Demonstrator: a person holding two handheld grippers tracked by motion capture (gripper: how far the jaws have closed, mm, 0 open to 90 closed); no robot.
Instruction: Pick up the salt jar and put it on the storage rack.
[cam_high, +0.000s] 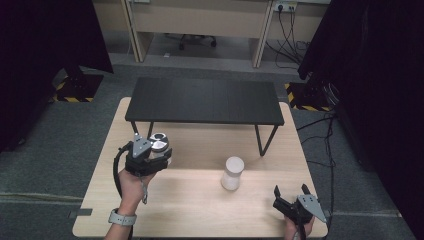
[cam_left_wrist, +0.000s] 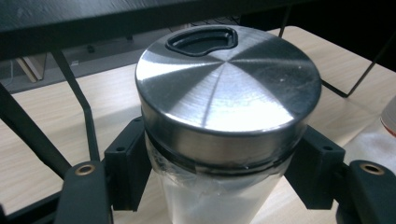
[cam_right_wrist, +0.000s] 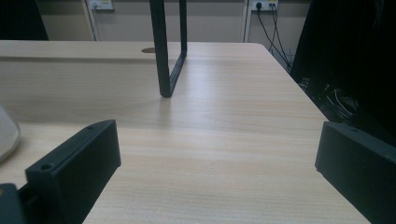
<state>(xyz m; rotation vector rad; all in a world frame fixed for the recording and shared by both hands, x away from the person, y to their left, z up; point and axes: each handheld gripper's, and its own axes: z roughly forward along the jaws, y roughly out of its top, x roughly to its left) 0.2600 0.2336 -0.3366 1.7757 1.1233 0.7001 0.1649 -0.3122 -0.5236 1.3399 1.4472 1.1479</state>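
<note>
We pinch a clear jar (cam_left_wrist: 219, 196) with our left gripper (cam_left_wrist: 224, 177), just below its brushed-steel lid (cam_left_wrist: 229, 88); no label or writing is readable on it. Our right gripper (cam_right_wrist: 215, 182) rests spread wide above the wooden table (cam_right_wrist: 224, 140), near a white cup (cam_high: 232, 173).

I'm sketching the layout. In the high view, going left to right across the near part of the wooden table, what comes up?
Left tool shut on the steel-lidded jar → white cup standing alone on the table → right tool, open, above the near right corner.
</note>
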